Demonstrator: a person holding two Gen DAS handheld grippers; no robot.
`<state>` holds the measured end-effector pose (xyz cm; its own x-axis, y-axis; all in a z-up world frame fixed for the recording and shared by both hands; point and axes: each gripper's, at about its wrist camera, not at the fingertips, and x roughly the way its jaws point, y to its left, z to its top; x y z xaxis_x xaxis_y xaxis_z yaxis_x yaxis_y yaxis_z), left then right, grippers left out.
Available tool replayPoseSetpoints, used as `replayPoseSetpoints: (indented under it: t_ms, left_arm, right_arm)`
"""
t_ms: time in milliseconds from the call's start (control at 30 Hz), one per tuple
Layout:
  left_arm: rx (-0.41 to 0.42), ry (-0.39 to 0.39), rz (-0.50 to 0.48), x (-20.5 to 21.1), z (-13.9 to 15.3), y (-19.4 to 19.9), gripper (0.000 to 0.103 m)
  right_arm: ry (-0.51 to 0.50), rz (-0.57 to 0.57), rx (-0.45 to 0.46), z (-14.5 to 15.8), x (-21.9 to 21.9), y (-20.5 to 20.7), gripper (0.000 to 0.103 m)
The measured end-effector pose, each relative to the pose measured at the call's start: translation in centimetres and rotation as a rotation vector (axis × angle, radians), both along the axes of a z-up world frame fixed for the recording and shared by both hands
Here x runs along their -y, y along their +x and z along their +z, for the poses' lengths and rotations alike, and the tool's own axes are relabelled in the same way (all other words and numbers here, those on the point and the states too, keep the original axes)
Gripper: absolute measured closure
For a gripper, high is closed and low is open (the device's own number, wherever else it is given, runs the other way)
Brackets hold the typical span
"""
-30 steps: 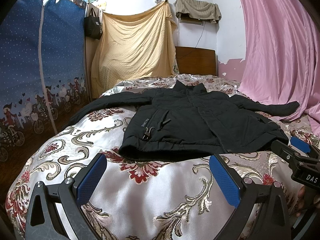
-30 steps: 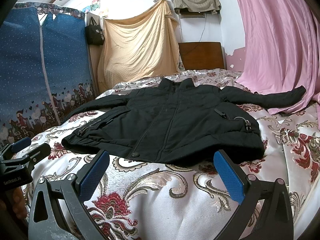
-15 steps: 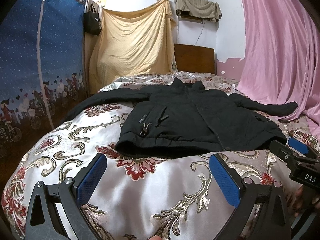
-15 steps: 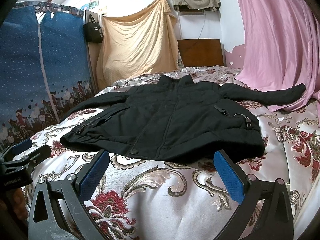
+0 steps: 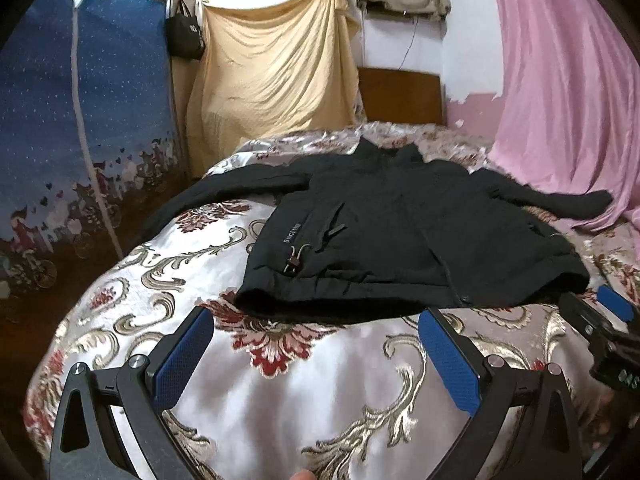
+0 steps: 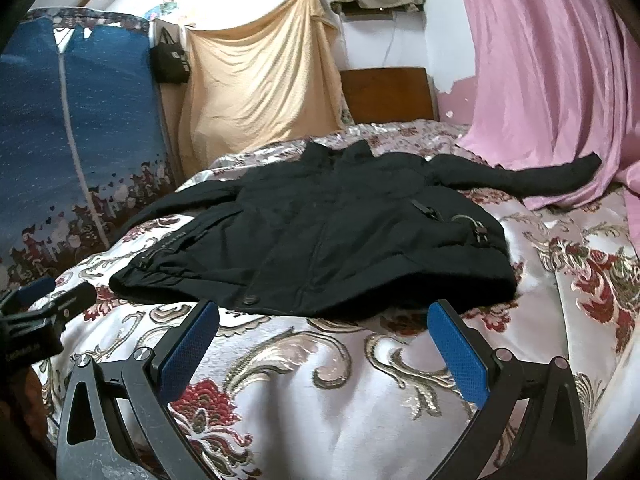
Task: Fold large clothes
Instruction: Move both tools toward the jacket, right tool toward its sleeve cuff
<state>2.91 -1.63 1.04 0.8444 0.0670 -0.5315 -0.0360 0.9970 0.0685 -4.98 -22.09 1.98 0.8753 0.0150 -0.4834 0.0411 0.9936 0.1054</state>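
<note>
A black padded jacket (image 5: 400,240) lies flat and face up on the bed, collar at the far end, both sleeves spread out; it also shows in the right wrist view (image 6: 328,232). My left gripper (image 5: 316,344) is open and empty, hovering just in front of the jacket's hem on its left half. My right gripper (image 6: 324,336) is open and empty, just in front of the hem on its right half. Each gripper shows at the edge of the other's view, the right one (image 5: 600,332) and the left one (image 6: 44,312).
The bed has a shiny floral bedspread (image 5: 312,392). A blue fabric wardrobe (image 5: 80,140) stands along the left. A pink curtain (image 5: 568,92) hangs on the right, touching the bed. A wooden headboard (image 5: 400,96) and a yellow hanging sheet (image 5: 272,80) are at the back.
Both grippers have moved forward a little towards the jacket's hem. The jaws have stayed open. The jacket has not moved.
</note>
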Motion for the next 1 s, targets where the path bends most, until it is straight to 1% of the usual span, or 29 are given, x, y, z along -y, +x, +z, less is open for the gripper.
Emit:
replayPoseSetpoints:
  t_ms: [67, 167, 300, 433, 600, 767, 867, 933, 1000]
  left_arm:
    - [-0.019, 0.025, 0.007, 0.8, 0.6, 0.7, 0.000]
    - [-0.027, 0.060, -0.009, 1.8, 1.4, 1.5, 0.000]
    - [-0.018, 0.109, -0.036, 3.4, 2.4, 3.1, 0.000]
    - [-0.021, 0.133, -0.053, 4.7, 3.2, 5.0, 0.000]
    - [-0.040, 0.140, -0.076, 6.0, 4.0, 7.4, 0.000]
    - [-0.083, 0.130, -0.129, 7.9, 4.8, 10.6, 0.000]
    - [-0.112, 0.115, -0.173, 9.5, 5.0, 13.2, 0.000]
    - [-0.131, 0.106, -0.208, 10.8, 4.9, 15.3, 0.000]
    - [-0.148, 0.097, -0.249, 12.4, 4.7, 17.7, 0.000]
  right_arm:
    - [0.013, -0.008, -0.002, 0.0, 0.3, 0.0, 0.001]
    - [0.015, -0.019, -0.002, 0.3, 0.8, 0.1, 0.001]
    - [0.023, -0.027, 0.017, 1.7, 2.2, 0.4, 0.001]
    - [0.018, -0.046, 0.013, 3.0, 4.3, 1.4, 0.001]
    - [0.002, -0.082, -0.001, 4.7, 7.4, 3.5, 0.001]
    - [-0.008, -0.099, -0.034, 6.1, 10.8, 6.4, 0.001]
    - [0.035, -0.085, -0.059, 6.3, 13.1, 8.5, 0.001]
    - [0.065, -0.088, -0.109, 6.1, 15.1, 10.2, 0.001]
    - [0.080, -0.100, -0.141, 5.7, 16.9, 11.5, 0.001]
